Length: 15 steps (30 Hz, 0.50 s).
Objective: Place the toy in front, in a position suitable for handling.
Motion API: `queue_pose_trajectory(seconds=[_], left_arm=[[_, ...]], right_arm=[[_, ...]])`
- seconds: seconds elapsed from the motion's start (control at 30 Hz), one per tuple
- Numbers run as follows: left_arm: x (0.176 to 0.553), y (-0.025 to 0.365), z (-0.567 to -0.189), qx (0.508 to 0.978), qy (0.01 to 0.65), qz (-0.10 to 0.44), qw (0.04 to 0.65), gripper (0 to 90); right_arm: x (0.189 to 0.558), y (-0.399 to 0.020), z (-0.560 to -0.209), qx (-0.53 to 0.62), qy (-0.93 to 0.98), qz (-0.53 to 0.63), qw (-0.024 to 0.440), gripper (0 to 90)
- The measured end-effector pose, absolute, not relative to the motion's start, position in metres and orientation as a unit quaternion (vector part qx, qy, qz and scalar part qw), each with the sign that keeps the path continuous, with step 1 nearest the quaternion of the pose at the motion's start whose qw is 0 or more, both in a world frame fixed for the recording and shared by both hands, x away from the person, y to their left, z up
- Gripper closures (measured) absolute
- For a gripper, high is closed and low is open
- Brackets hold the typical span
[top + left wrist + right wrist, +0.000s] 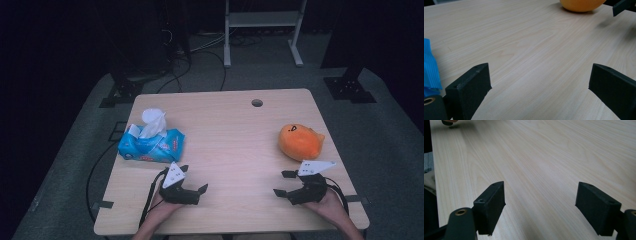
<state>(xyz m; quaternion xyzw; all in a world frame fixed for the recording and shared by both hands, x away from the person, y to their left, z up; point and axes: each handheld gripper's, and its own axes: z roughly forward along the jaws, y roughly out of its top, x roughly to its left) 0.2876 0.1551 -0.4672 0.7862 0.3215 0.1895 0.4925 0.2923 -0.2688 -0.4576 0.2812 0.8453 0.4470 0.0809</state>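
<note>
Scene: a pale wooden counter (235, 145) is seen from above, with both hands resting near its near edge.
Left tool (194, 178): held low over the counter, jaws spread wide apart, nothing between them; bare wood is seen between the jaws in the left gripper view.
Right tool (281, 183): held low near the right near corner, jaws likewise wide apart and empty.
Orange plush toy (300, 141): lying on the right side of the counter, just beyond the right tool, not touched by it.
Tissue pack (151, 143): blue, with a white tissue standing out of its top, on the left side, just beyond the left tool, untouched.
Step in hand: judged to be the start of a reach, each tool facing the thing nearest to it.
How it is done well: the jaws are best kept wide until the soft toy sits fully between them, then closed gently on its middle so it is not squashed aside; the tissue is best pinched near its tip, with the pack left undisturbed.
</note>
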Motion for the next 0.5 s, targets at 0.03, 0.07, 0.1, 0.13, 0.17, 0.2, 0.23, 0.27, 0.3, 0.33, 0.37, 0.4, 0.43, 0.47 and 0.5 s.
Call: queue_pose_trajectory(seconds=[0.03, 0.07, 0.1, 0.13, 0.17, 0.2, 0.23, 0.27, 0.3, 0.33, 0.37, 0.4, 0.43, 0.47, 0.5], left_arm=[[0.2876, 0.1551, -0.4672, 0.786, 0.321, 0.189, 0.493, 2.9], [0.2876, 0.1555, -0.4674, 0.787, 0.321, 0.190, 0.491, 2.9], [0.2874, 0.1556, -0.4674, 0.787, 0.322, 0.189, 0.491, 2.9], [0.2876, 0.1560, -0.4670, 0.786, 0.323, 0.189, 0.492, 2.9], [0.2876, 0.1560, -0.4670, 0.786, 0.323, 0.189, 0.492, 2.9], [0.2877, 0.1557, -0.4668, 0.784, 0.326, 0.188, 0.494, 2.9], [0.2877, 0.1557, -0.4668, 0.784, 0.326, 0.188, 0.494, 2.9], [0.2877, 0.1557, -0.4671, 0.784, 0.325, 0.188, 0.495, 2.9], [0.2875, 0.1559, -0.4673, 0.784, 0.325, 0.188, 0.494, 2.9], [0.2868, 0.1560, -0.4678, 0.786, 0.323, 0.187, 0.493, 2.9], [0.2868, 0.1560, -0.4678, 0.786, 0.323, 0.187, 0.493, 2.9], [0.2864, 0.1565, -0.4675, 0.786, 0.322, 0.187, 0.493, 2.9], [0.2863, 0.1568, -0.4674, 0.786, 0.322, 0.187, 0.493, 2.9], [0.2862, 0.1568, -0.4674, 0.786, 0.322, 0.186, 0.494, 2.9], [0.2864, 0.1568, -0.4675, 0.786, 0.322, 0.186, 0.494, 2.9]], right_arm=[[0.2923, -0.2688, -0.4576, 0.281, 0.845, 0.447, 0.081, 22.4], [0.2930, -0.2684, -0.4578, 0.281, 0.845, 0.448, 0.079, 22.4], [0.2937, -0.2680, -0.4580, 0.282, 0.844, 0.449, 0.077, 22.4], [0.2953, -0.2672, -0.4588, 0.280, 0.844, 0.451, 0.076, 22.4], [0.2953, -0.2672, -0.4588, 0.280, 0.844, 0.451, 0.076, 22.4], [0.2959, -0.2666, -0.4593, 0.280, 0.844, 0.451, 0.075, 22.4], [0.2959, -0.2666, -0.4593, 0.280, 0.844, 0.451, 0.075, 22.4], [0.2959, -0.2664, -0.4595, 0.283, 0.842, 0.453, 0.073, 22.4], [0.2963, -0.2662, -0.4595, 0.284, 0.842, 0.454, 0.071, 22.4], [0.2964, -0.2654, -0.4583, 0.283, 0.841, 0.456, 0.073, 22.4], [0.2964, -0.2654, -0.4583, 0.283, 0.841, 0.456, 0.073, 22.4], [0.2964, -0.2646, -0.4574, 0.283, 0.839, 0.458, 0.074, 22.4], [0.2967, -0.2630, -0.4556, 0.283, 0.838, 0.460, 0.076, 22.4], [0.2969, -0.2609, -0.4542, 0.278, 0.838, 0.462, 0.077, 22.4], [0.2969, -0.2609, -0.4542, 0.278, 0.838, 0.462, 0.077, 22.4]])
